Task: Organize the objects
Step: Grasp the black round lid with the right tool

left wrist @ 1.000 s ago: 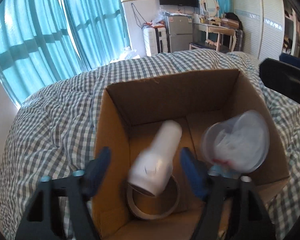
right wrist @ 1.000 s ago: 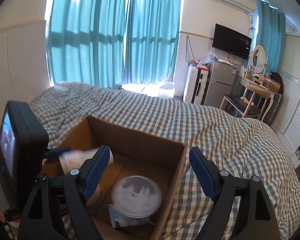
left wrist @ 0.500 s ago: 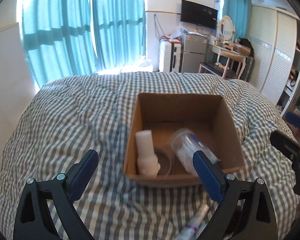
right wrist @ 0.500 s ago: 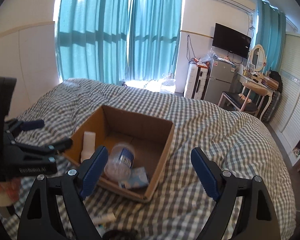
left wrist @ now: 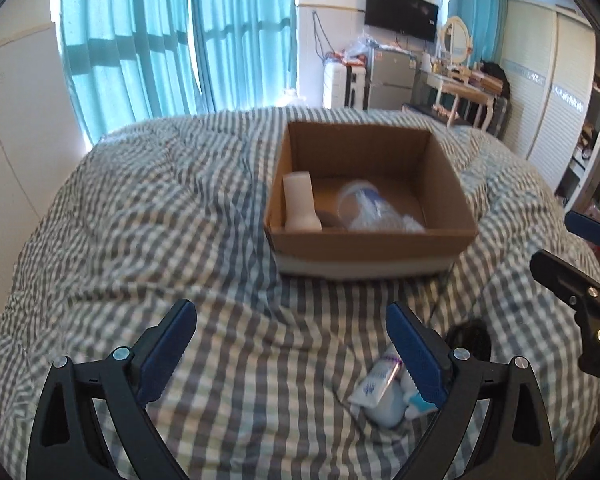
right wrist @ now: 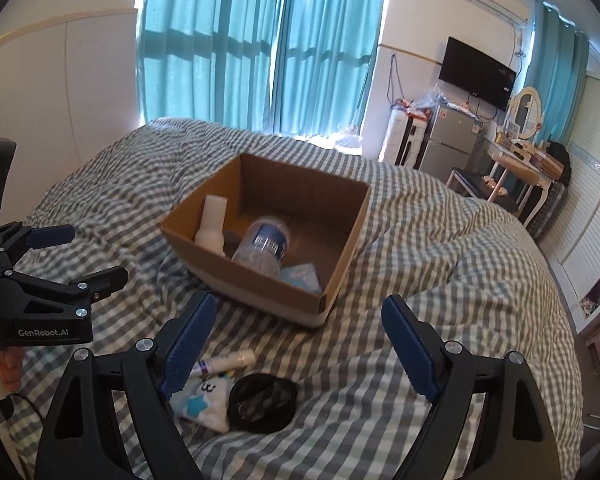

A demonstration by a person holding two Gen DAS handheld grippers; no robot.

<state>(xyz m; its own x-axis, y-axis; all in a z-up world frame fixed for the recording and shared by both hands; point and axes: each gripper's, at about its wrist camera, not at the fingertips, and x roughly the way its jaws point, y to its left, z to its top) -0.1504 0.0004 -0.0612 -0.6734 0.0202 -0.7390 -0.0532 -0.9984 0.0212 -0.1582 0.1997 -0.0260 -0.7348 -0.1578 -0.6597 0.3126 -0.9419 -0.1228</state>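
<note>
On the grey-and-white checked quilt (left wrist: 148, 216) I see an open brown cardboard box (left wrist: 370, 246) sitting well clear of the bed's edges, with a wide stretch of bare quilt between its near wall and my claws. Quilt runs free to the left of the box too; on the right the bed falls away toward the white slatted wardrobe doors (right wrist: 588, 184).

My left gripper (left wrist: 292, 354) tilts down over the quilt in front of the box, its blue pads spread wide with nothing between them. My right gripper (right wrist: 298, 344) also tilts down, its jaws standing apart and empty; it hangs just right of the left one, which shows at the left edge of the right wrist view.

I count three things clearly in the box: one white plastic bottle (right wrist: 212, 226) against the left wall, one clear plastic jar with a blue label (right wrist: 262, 246) lying on its side, and one pale blue packet (right wrist: 302, 276) at the near corner. Three things lie loose on the quilt near my claws: one small white tube with a purple band (right wrist: 228, 360), one white-and-blue soft pouch (right wrist: 204, 402), and one black round mesh item (right wrist: 262, 402). The tube rests against the pouch; the black item lies just beside it.
</note>
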